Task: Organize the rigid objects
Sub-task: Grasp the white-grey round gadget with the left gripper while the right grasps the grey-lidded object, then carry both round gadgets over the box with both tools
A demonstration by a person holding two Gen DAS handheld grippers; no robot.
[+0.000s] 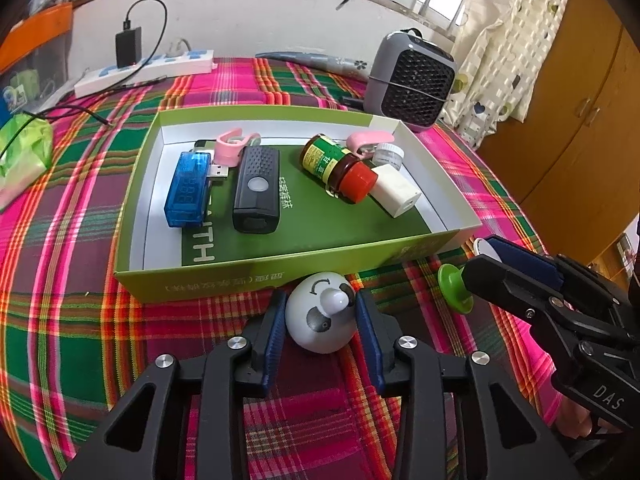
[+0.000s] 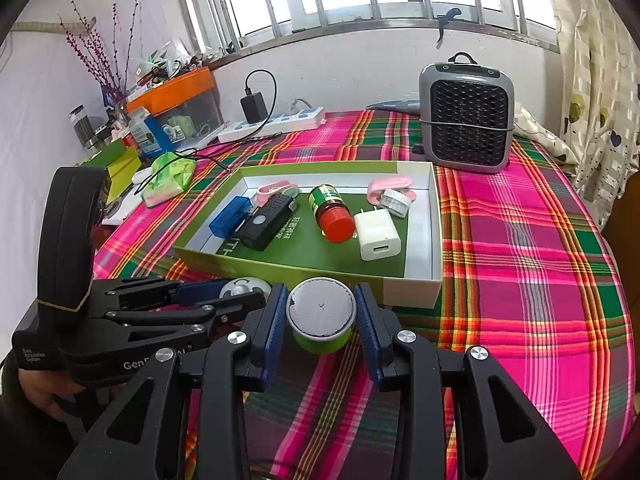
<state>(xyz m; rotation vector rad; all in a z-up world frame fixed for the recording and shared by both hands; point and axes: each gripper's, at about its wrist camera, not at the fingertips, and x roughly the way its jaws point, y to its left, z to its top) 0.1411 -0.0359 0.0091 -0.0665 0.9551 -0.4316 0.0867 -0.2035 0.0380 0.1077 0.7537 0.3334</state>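
A green cardboard box (image 1: 248,276) (image 2: 280,268) lies open on the plaid cloth. It holds a blue USB tester (image 1: 186,190), a black device (image 1: 256,190), a red-capped bottle (image 1: 338,168), a white charger (image 1: 396,192) (image 2: 376,234), pink clips and a small jar. My left gripper (image 1: 320,312) is shut on a white egg-shaped toy (image 1: 320,316) just in front of the box. My right gripper (image 2: 320,314) is shut on a green-and-grey round stamp (image 2: 322,314), whose green end shows in the left wrist view (image 1: 454,288), beside the box's front right corner.
A grey fan heater (image 1: 412,80) (image 2: 466,120) stands behind the box. A white power strip with a black adapter (image 1: 144,66) lies at the back left. A green tissue pack (image 1: 22,148) sits at the left. A wooden cabinet (image 1: 580,120) is on the right.
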